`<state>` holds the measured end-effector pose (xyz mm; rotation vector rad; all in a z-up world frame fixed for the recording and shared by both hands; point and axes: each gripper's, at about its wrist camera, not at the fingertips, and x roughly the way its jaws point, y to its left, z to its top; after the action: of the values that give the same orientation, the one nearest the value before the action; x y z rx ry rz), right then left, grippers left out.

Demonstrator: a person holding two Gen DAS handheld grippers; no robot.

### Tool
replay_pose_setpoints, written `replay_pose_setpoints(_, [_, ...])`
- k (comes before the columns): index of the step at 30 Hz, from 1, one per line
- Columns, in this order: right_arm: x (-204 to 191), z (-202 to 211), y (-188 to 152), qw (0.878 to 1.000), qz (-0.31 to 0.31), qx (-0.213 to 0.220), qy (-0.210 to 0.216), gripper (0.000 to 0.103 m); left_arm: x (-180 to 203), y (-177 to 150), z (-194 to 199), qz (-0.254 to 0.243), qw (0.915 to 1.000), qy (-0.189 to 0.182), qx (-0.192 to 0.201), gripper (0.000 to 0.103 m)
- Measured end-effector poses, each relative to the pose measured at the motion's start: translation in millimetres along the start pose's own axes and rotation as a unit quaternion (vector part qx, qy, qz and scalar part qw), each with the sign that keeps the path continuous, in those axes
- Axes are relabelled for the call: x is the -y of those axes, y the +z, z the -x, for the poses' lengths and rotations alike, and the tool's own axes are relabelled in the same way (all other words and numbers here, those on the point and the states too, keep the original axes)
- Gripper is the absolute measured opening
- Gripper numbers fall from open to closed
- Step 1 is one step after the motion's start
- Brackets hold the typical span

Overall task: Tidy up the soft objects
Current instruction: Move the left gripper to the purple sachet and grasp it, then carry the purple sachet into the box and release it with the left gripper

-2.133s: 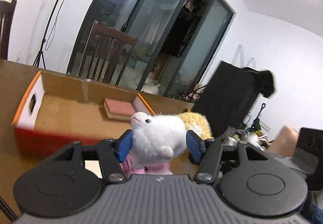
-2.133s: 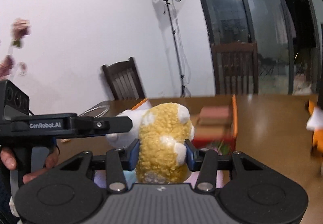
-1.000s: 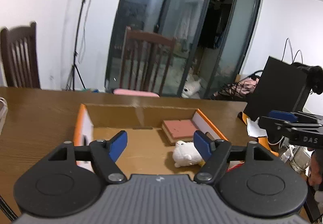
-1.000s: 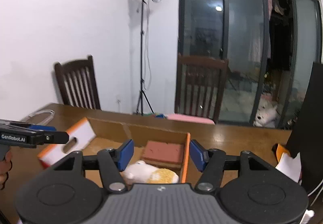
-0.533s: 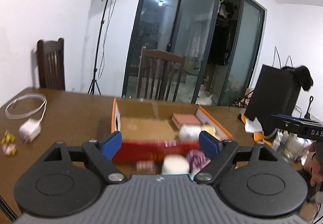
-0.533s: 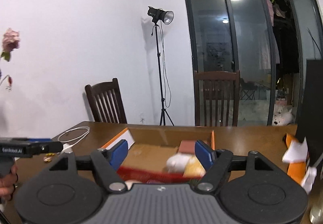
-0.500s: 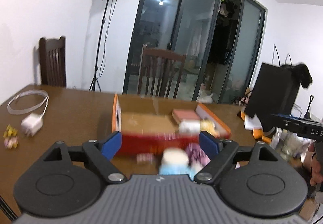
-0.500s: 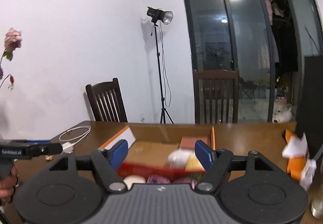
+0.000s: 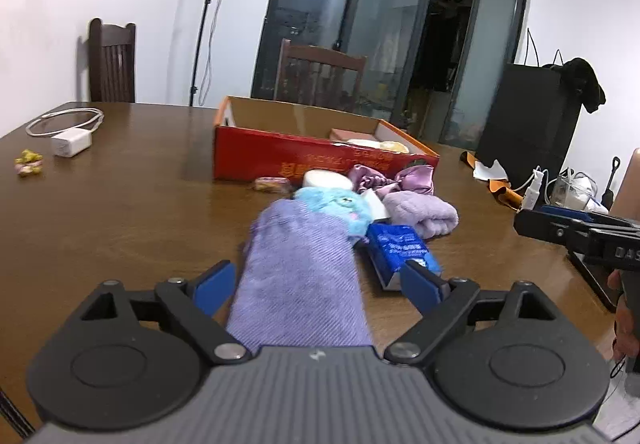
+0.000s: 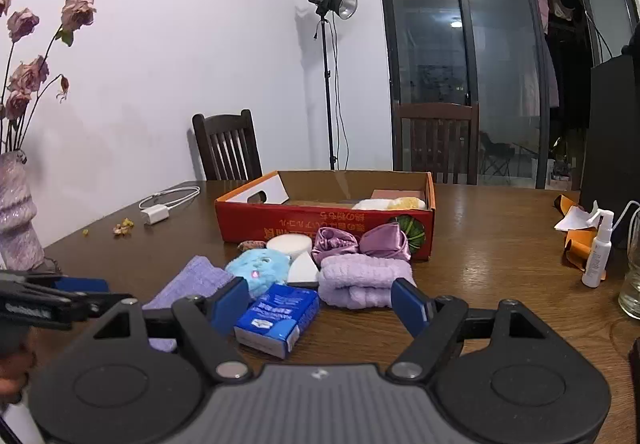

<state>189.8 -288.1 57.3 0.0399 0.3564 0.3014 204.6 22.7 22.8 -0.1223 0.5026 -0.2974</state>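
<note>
Both pairs of blue-padded fingers stand spread wide with nothing between their pads: the left gripper [image 9: 318,284] hangs low over the long ribbed lavender knit cloth [image 9: 298,280], the right gripper [image 10: 320,302] over the blue plastic tissue packet [image 10: 278,318] and the rolled fuzzy lilac towel [image 10: 364,280]. Largest is the dark brown wooden table [image 10: 500,252], bearing one open red-and-orange cardboard box [image 10: 324,222] with a kraft interior. Only the right view shows the ribbed lilac vase of dried pink roses [image 10: 18,215] at the table's left edge, the white spray bottle [image 10: 597,250] and the clear glass [image 10: 631,284]; only the left view shows the black coat draped on the black cabinet [image 9: 528,123]. Two dark wooden slatted chairs [image 10: 228,145] stand behind the table, and one studio light on a thin stand [image 10: 330,7]. Inside the box, at its far right end, lie one white plush and one yellow plush [image 10: 394,203] side by side, with a flat pink block [image 10: 398,194] behind them. In front of the box are clustered one shiny purple satin scrunchie bow [image 10: 360,240], one fluffy sky-blue plush face [image 10: 260,268], one round white sponge [image 10: 289,244] and one white wedge sponge [image 10: 303,268]. One white charger with a coiled cable [image 10: 158,212] lies far left.
</note>
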Motion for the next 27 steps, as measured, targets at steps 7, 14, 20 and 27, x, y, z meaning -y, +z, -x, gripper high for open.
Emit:
replay_pose_setpoints(7, [-9,-12,-9,1.000,0.010,-0.017,0.013,0.078,6,6,-57,-0.020,0.9976,0.053,-0.040,0.094])
replay_pose_setpoints(14, [-10,-26,-7,0.999,0.005,-0.028,0.018,0.078,-2,-5,-47,-0.045,0.9969,-0.026,-0.060,0.064])
replay_pose_setpoints(20, [-33,-45,6,0.996,0.006,-0.030,0.087,0.078,-24,-13,1,-0.116,0.9915,-0.044,-0.037,0.079])
replay_pose_setpoints(27, [-75,-105,1,0.977,-0.015,-0.080,0.198,0.069,-68,-9,65,-0.016,0.9979,0.059,0.020,0.080])
